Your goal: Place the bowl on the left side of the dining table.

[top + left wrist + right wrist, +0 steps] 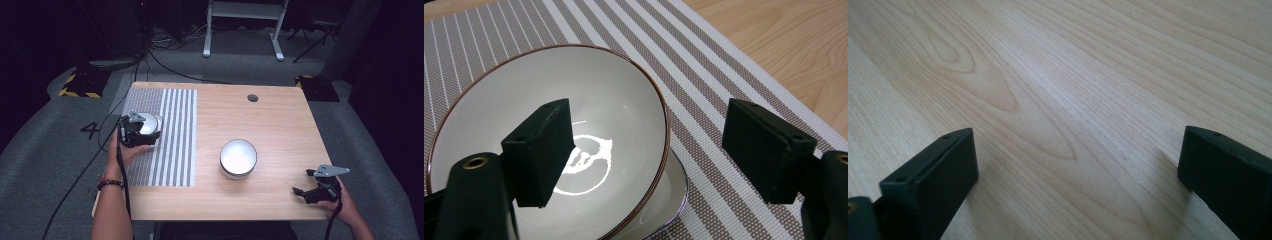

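Straddling the right rim of the white brown-edged ceramic bowl (549, 130) on the striped woven placemat (734, 75) at the table's left, your left gripper (141, 131) stands jaws apart, unclamped, while your right gripper (306, 186), also open, idles near right.

1. Left gripper (141, 131): black body, grey three-cornered plate on top, black cable trailing.
2. Right gripper (306, 182): same build (plate clearer here).
3. Jaws: black blocks with small screw holes.
4. Left wrist: red and dark bracelets (110, 183).
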Tool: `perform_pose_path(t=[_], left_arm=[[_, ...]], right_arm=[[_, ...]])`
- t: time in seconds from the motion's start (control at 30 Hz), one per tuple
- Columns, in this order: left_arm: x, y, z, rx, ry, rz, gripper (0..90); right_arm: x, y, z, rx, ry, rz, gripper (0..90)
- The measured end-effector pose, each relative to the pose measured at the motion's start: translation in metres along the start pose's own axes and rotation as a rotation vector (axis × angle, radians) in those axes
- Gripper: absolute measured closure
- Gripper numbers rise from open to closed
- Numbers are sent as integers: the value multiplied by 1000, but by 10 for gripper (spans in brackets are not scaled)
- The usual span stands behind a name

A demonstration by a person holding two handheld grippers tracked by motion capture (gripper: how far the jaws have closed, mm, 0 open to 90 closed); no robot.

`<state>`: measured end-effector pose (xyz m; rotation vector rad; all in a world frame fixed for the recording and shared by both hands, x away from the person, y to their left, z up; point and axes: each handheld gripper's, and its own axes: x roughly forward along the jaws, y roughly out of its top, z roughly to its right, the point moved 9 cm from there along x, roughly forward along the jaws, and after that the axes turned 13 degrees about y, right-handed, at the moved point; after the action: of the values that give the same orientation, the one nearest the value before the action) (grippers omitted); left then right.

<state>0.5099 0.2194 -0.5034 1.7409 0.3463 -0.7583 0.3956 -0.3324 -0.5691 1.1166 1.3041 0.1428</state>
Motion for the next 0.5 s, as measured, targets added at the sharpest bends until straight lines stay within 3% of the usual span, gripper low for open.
perform_pose_path(t=[0.27,0.33,0.4,0.5], left_arm=[[-7,2,1,-10,3,5,199],[-9,2,3,-2,-11,-7,195],[-9,2,3,23,7,-11,195],[-12,2,10,49,1,-17,169]], right_arm=[[0,0,0,0,0,0,28],[0,0,0,0,0,0,28],[0,0,0,0,0,0,28],[0,0,0,0,0,0,28]])
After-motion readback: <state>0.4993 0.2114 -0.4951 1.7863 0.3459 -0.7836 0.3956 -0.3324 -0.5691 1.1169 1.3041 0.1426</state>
